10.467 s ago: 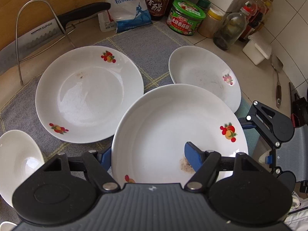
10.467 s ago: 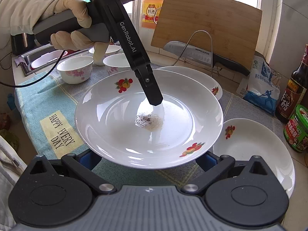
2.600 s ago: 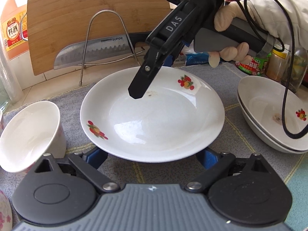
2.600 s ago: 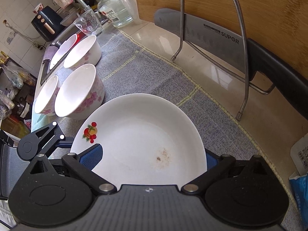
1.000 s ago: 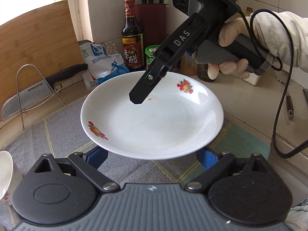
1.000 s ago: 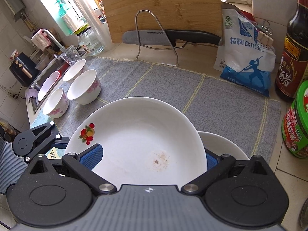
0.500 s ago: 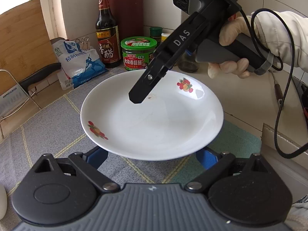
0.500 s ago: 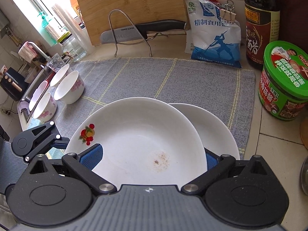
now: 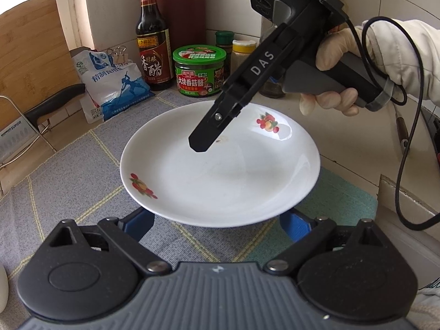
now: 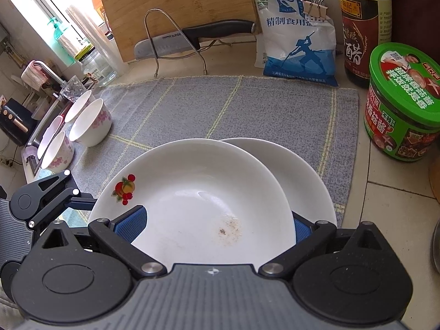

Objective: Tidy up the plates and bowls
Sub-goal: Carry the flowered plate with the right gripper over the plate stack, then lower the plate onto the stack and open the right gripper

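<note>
Two hand-held grippers are carrying one white plate between them, above a grey cloth spread on the worktop. The left gripper is spread wide, its blue pads bracing the plate's near rim from both sides. The right gripper is pinching the opposite rim, one finger lying inside the dish and one beneath it.

Compared with a second ago, the plate is hanging further toward the corner with the jars, and it is now overlapping the stack of plates that is waiting on the cloth. That suggests the stacking step is nearly complete; only the lowering and letting go seem to remain.

Several flowered bowls are sitting well apart at the cloth's far end, not yet gathered. A green-lidded jar, a dark vinegar bottle and a blue salt bag are standing near the stack. A knife on a wire rack is resting before a wooden board.
</note>
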Demonstrator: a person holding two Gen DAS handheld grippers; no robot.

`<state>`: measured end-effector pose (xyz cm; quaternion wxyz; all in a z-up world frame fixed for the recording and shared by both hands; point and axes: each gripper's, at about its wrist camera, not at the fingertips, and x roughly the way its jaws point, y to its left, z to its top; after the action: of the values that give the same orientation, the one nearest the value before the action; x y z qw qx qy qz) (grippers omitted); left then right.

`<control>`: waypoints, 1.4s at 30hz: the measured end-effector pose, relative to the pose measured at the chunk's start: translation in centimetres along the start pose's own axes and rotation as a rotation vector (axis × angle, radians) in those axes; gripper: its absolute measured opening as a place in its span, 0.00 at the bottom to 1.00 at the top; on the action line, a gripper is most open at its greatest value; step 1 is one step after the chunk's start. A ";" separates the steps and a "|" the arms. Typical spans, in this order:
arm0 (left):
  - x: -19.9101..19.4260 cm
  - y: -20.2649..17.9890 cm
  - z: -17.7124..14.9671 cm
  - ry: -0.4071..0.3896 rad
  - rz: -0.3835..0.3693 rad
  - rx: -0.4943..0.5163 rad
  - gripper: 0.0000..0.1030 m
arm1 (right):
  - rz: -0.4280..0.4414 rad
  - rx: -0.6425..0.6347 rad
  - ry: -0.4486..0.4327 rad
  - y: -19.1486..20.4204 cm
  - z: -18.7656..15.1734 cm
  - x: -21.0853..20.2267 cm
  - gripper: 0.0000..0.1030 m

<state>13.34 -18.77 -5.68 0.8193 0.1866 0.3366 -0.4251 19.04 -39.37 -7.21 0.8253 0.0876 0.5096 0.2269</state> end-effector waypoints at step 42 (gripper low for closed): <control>-0.2 -0.6 0.1 0.008 0.046 0.018 0.95 | -0.118 -0.062 -0.031 1.0 -4.4 -3.8 1.00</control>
<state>12.77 -19.05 -5.47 0.8258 0.2032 0.3316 -0.4085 13.48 -40.66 -5.82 0.8474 0.0356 0.4937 0.1922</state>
